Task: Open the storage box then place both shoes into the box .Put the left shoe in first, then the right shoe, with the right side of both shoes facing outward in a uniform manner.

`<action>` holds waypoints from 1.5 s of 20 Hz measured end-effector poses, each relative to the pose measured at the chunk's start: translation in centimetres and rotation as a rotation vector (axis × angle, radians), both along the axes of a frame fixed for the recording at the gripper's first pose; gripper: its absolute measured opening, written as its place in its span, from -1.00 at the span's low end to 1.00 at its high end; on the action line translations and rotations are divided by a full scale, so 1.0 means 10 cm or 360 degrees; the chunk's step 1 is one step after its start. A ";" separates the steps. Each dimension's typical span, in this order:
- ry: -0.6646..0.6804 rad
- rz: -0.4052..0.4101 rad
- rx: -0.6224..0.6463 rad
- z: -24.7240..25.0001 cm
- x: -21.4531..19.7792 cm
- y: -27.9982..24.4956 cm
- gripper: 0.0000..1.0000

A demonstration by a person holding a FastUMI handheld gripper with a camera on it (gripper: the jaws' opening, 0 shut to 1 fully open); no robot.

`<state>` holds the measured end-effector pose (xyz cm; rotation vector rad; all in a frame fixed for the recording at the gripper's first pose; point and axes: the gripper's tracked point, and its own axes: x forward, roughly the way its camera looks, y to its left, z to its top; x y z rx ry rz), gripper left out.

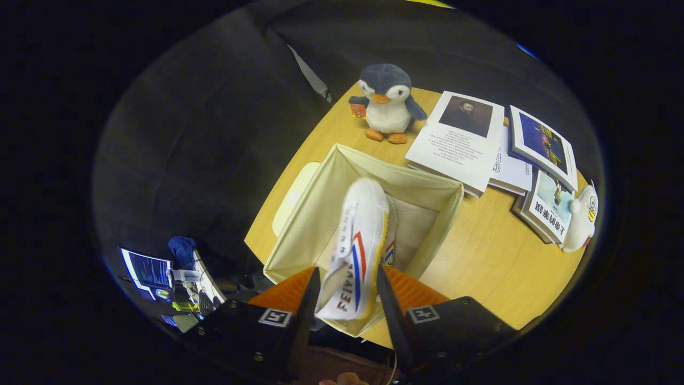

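My gripper (347, 291) is shut on the heel end of a white canvas shoe (359, 240) with red and blue stripes on its side and a yellowish sole. The shoe hangs toe-forward over the open cream fabric storage box (315, 214), which stands on the wooden table (481, 262) just ahead of the fingers. A second white shoe (391, 246) with the same stripes lies inside the box, mostly hidden behind the held one. The box's pale lid (291, 200) lies flat on the table against the box's far-left side.
Beyond the box a plush penguin (386, 102) stands near the table's far edge. Several books and booklets (465, 141) lie to its right, with a small white plush toy (582, 219) past them. A screen and clutter (160, 278) sit below the table's left edge.
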<state>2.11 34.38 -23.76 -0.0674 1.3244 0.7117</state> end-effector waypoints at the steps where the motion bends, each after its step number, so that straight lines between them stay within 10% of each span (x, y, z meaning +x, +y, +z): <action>1: -0.0031 -0.0017 0.0008 0.05 0.05 -0.06 0.51; 12: -0.0367 -0.0355 0.0154 0.64 0.25 -1.01 0.95; 23: -0.1647 -0.0785 0.0267 2.36 0.46 -2.31 0.95; 30: -0.1958 -0.1040 0.0288 2.91 0.17 -2.94 0.95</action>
